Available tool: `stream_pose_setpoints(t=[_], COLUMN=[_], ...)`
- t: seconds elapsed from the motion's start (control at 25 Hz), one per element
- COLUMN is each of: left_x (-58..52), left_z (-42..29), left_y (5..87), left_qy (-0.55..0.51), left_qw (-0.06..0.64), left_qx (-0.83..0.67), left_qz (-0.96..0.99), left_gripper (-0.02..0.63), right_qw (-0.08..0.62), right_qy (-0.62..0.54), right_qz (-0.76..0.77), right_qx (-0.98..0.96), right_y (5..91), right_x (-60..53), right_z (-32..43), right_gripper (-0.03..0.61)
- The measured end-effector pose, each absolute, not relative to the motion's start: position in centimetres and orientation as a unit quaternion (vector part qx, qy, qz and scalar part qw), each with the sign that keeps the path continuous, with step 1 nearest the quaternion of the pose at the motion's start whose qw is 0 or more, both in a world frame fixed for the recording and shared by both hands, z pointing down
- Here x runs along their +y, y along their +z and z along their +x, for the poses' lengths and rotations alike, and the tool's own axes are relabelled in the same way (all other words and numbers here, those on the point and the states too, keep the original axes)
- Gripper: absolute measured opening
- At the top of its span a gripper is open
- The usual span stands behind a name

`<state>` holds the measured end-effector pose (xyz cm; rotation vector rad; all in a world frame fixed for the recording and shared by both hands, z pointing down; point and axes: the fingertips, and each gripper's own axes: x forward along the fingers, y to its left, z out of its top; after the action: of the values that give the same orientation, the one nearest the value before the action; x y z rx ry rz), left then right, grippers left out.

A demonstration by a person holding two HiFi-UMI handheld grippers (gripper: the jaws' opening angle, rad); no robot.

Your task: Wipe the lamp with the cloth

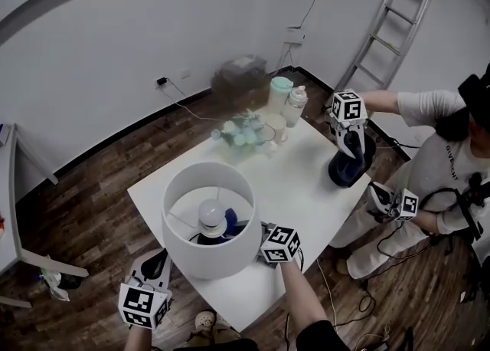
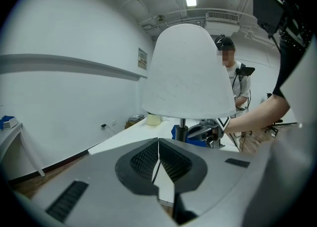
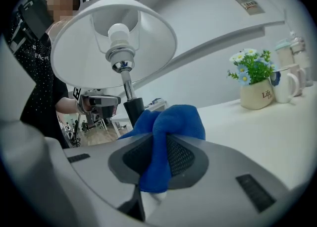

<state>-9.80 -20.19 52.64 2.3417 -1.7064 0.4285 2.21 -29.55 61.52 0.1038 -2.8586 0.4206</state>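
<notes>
Your right gripper [image 3: 157, 145] has its jaws pinched down on the blue cloth [image 3: 168, 122], which bunches up out the front of them. Just past the cloth is the lamp [image 3: 115, 47]: black stem right ahead of the jaws, bulb and white shade up above. Can't tell if the cloth actually touches the stem. Your left gripper [image 2: 158, 157] is on the lamp's other side, off the near edge of the white table [image 1: 306, 181], jaws closed together with nothing in them, the shade looming just ahead. Off to the right gripper's right, well apart, sits a mug of flowers [image 3: 253, 92]. Across the table, another person [image 1: 452, 150] holds grippers too.
</notes>
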Motion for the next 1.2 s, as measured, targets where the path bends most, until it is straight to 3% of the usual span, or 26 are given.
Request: stream_pose_setpoints(t=[0.24,0.52,0.84,1.2], left_x=[-20.2,-18.6,-15.7,-15.4], left_z=[-10.2,-8.8,-8.7,-8.7], left_y=[52.1,52.4,52.8,51.8], left_qy=[0.135,0.109,0.083,0.059], left_qw=[0.105,0.091,0.113,0.095], left_qx=[-0.581,-0.564,-0.540,-0.509], left_qz=[0.796,0.813,0.830,0.854], left_gripper=[0.011,0.011,0.012,0.011], right_qw=[0.090,0.102,0.068,0.044], right_qy=[0.116,0.105,0.153,0.115], right_qz=[0.134,0.302,0.397,0.420], right_qx=[-0.980,-0.942,-0.902,-0.899], right_y=[57.1,54.1,53.1,49.9], right_x=[-30.3,-23.4,-13.1,-10.8], right_z=[5.3,11.7,12.4,12.3], right_gripper=[0.075,0.075,0.075,0.075])
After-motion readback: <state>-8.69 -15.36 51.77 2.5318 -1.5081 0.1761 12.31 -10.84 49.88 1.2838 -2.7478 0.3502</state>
